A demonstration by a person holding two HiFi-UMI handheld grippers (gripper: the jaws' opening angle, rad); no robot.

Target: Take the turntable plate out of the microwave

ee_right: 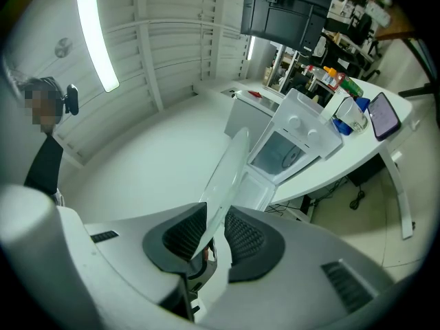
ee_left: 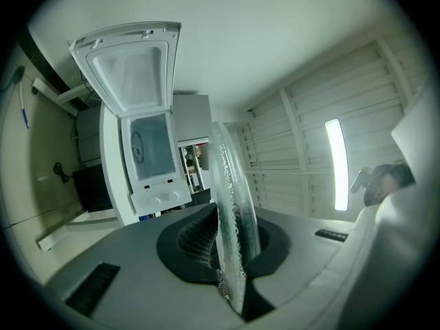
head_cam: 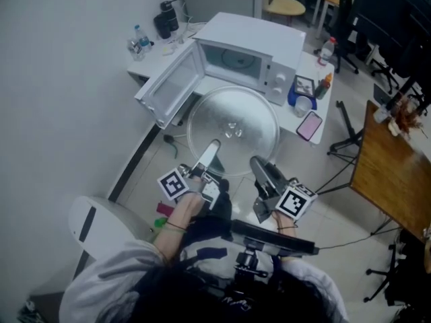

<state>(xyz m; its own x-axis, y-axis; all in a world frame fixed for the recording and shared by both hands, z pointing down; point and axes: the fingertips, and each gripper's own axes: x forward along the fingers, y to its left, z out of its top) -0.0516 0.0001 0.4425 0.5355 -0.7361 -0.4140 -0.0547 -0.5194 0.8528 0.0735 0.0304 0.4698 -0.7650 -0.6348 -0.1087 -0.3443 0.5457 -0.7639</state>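
The round clear glass turntable plate hangs in the air in front of the white microwave, outside its cavity. The microwave door stands swung open to the left. My left gripper is shut on the plate's near left rim, and my right gripper is shut on its near right rim. In the left gripper view the plate stands edge-on, pinched between the dark pads. In the right gripper view the plate likewise runs between the pads, with the microwave beyond.
The white table carries the microwave, bottles, a black flask, a blue box and a pink phone. A wooden desk stands at the right. A white chair is at my lower left.
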